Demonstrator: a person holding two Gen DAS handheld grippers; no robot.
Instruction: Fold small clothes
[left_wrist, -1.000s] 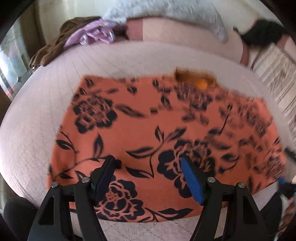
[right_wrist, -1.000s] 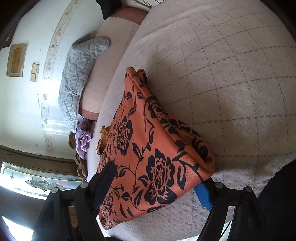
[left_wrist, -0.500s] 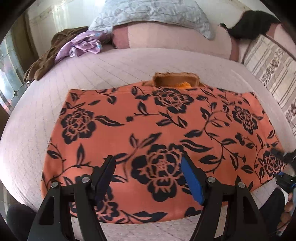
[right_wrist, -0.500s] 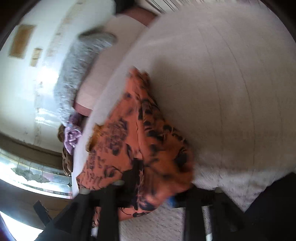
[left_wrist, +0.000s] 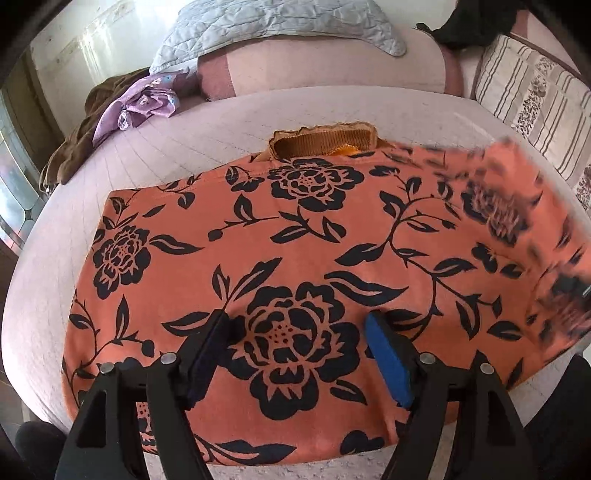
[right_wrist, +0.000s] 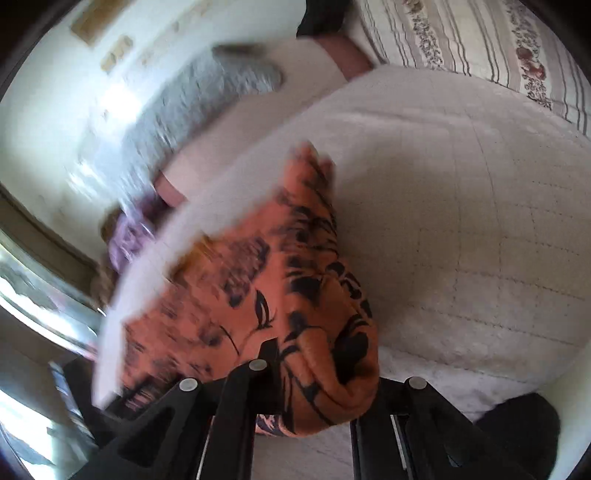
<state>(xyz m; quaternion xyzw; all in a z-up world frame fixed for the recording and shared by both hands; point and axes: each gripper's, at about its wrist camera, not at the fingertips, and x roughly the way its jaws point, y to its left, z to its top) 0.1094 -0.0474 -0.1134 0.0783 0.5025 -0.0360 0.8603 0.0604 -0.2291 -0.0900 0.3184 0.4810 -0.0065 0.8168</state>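
An orange garment with a black flower print (left_wrist: 288, 236) lies spread on a pale quilted bed (left_wrist: 258, 110). Its ribbed orange collar (left_wrist: 325, 142) shows at the far edge. My left gripper (left_wrist: 299, 325) is open and hovers over the near middle of the garment, holding nothing. My right gripper (right_wrist: 317, 373) is shut on the garment's right corner (right_wrist: 325, 354) and has it raised off the bed; that lifted edge looks blurred in the left wrist view (left_wrist: 535, 229).
A grey quilted pillow (left_wrist: 273, 22) lies on a pink bolster (left_wrist: 332, 62) at the head of the bed. Purple and brown clothes (left_wrist: 140, 107) are piled at the far left. A striped floral cushion (left_wrist: 532, 99) lies at the right.
My right gripper closed on the garment's right corner and lifted it, swinging it up and leftward. My left gripper moved a little closer over the garment and stayed open.
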